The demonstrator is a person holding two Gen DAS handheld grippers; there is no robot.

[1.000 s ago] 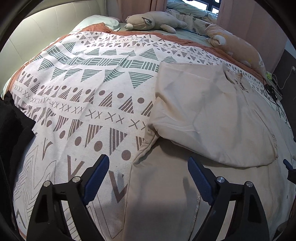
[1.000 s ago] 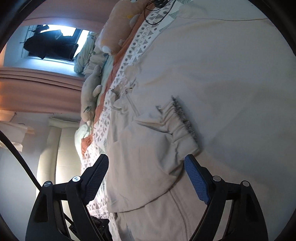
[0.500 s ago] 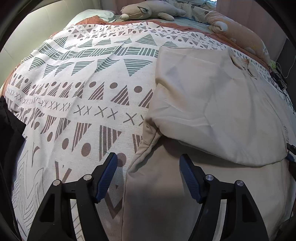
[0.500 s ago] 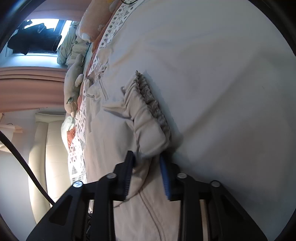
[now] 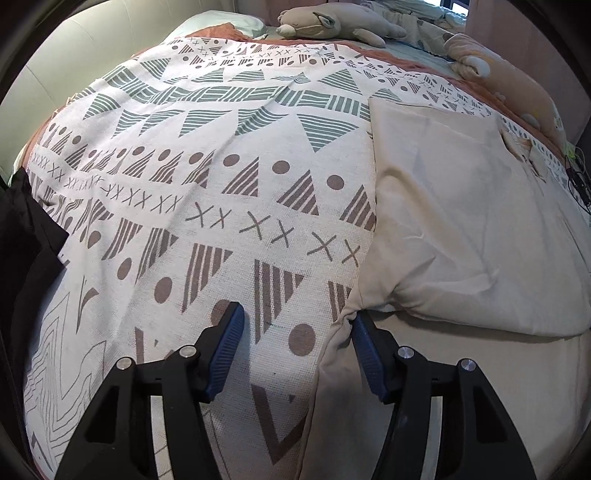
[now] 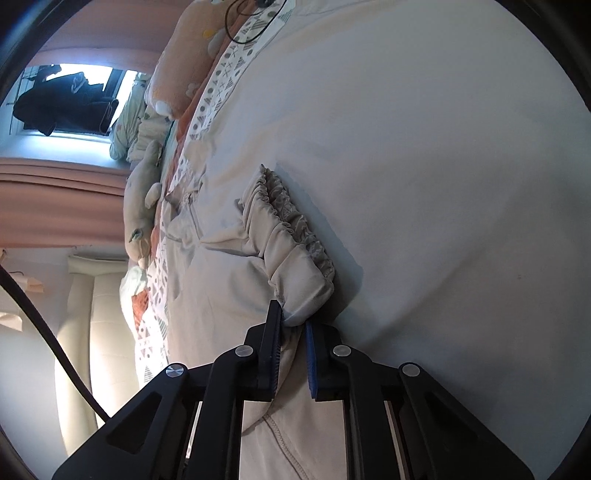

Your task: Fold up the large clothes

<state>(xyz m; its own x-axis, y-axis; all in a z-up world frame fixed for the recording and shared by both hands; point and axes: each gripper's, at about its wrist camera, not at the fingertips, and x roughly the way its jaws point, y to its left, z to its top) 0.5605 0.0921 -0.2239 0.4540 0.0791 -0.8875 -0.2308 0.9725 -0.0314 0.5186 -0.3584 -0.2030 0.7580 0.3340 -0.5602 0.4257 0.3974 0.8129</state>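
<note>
Two blue-padded black jaws of the left gripper (image 5: 295, 328) fill the bottom of the left wrist view, partly spread and lately narrowing. Between them lies bare bedcover and the edge of the beige zip-front jacket (image 5: 461, 229); the right pad touches a gathered fold at the garment's side, while the left pad rests over the cover alone, so nothing is pinched. The jacket takes up the right half of the frame, its upper part folded over the lower. Under it spreads the white woven bedcover with grey-green and brown triangles, dots and crosses (image 5: 207, 177), reaching the upper left. A grey plush animal (image 5: 332, 24) lies along the top edge, a peach plush toy (image 5: 506, 96) at upper right, a black cloth (image 5: 26, 236) at the left edge, and a cream padded headboard (image 5: 74, 48) in the upper left corner.

In the right wrist view the right gripper (image 6: 291, 321) at bottom centre has just been closing, its jaws nearly together and pinching the sleeve's elastic ruched cuff (image 6: 291, 236), which rises from the pads toward mid-frame. Pale jacket cloth covers the right side. At the left are pink curtains (image 6: 55, 199), a bright window (image 6: 66, 99) at upper left with dark clothing against it, and a black cable (image 6: 48, 339) crossing the lower left.
</note>
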